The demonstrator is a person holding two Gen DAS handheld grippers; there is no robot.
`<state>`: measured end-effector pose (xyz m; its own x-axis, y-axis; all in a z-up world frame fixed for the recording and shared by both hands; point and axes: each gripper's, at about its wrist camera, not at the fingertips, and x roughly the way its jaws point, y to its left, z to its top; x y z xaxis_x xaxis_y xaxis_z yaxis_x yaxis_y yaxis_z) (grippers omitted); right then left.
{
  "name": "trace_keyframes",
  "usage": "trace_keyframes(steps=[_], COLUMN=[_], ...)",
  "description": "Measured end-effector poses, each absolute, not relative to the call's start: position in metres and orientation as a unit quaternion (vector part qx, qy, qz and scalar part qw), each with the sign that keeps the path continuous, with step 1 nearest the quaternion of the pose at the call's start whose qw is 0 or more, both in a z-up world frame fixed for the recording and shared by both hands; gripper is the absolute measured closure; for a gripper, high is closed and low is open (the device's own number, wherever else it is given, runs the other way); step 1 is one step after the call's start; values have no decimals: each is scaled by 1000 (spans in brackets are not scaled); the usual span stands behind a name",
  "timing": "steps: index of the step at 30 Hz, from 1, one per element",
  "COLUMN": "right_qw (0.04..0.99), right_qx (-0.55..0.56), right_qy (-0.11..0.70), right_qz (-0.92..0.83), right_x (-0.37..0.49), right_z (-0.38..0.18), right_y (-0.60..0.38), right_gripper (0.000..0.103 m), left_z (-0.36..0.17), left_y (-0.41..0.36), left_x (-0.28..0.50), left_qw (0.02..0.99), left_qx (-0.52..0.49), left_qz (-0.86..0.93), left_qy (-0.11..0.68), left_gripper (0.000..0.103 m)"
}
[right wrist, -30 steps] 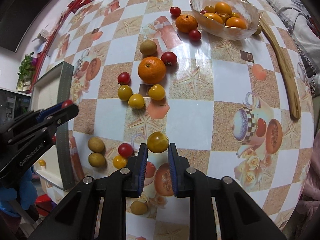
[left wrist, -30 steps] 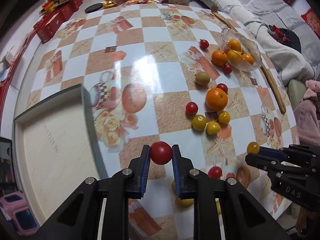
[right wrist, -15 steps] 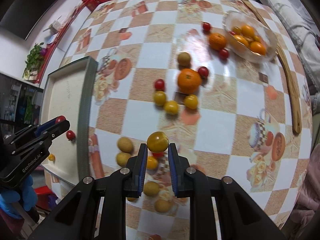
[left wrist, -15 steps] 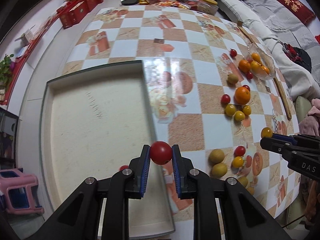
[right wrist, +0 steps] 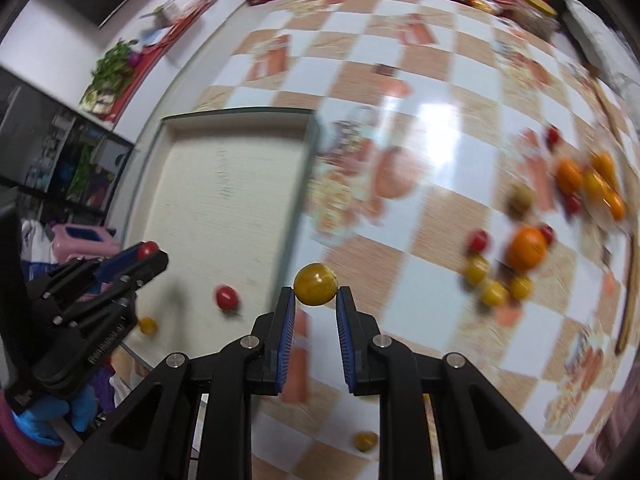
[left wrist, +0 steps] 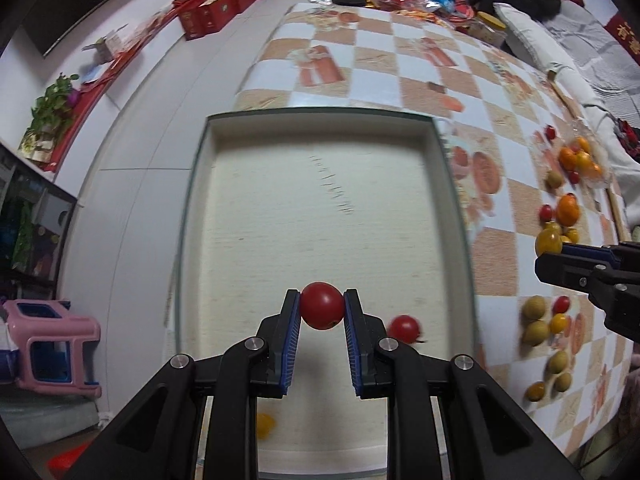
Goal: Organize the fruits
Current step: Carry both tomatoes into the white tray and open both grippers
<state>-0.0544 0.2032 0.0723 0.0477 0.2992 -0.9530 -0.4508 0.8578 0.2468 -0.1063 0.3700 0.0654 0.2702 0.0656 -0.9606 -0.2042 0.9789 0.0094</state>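
Shallow cream rectangular tray (left wrist: 248, 200): one red cherry tomato (left wrist: 405, 328), one small yellow tomato (left wrist: 265, 426). Left hand-held gripper (left wrist: 322, 312) clamped on round red tomato (left wrist: 322, 311); right hand-held gripper (right wrist: 315, 300) clamped on round yellow tomato (right wrist: 315, 284).

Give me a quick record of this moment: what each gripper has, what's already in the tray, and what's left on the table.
left gripper: shut on a red tomato, above the tray
right gripper: shut on a yellow tomato, above the table beside the tray
in tray: one red tomato, one small yellow fruit
left on table: oranges, red, yellow and brownish fruits, a glass bowl holding orange fruit
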Motion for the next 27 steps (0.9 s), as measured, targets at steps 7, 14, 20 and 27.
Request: trace_keyframes(steps=[7, 14, 20, 27], right_qw=[702, 692, 690, 678], right_qx=[-67, -102, -135, -141], right_qy=[652, 663, 663, 669], right_qz=[278, 267, 257, 271], right_x=[-38, -28, -28, -35], right_z=[46, 19, 9, 5], right_y=[259, 288, 303, 317], right_gripper=[80, 80, 79, 58], left_z=[44, 28, 22, 28], left_y=[398, 394, 391, 386], left_x=[-103, -107, -111, -120], left_qw=[786, 780, 775, 789], left_qx=[-60, -47, -48, -34], left_qz=[120, 104, 87, 87], left_qy=[604, 615, 624, 607], left_gripper=[80, 80, 80, 27])
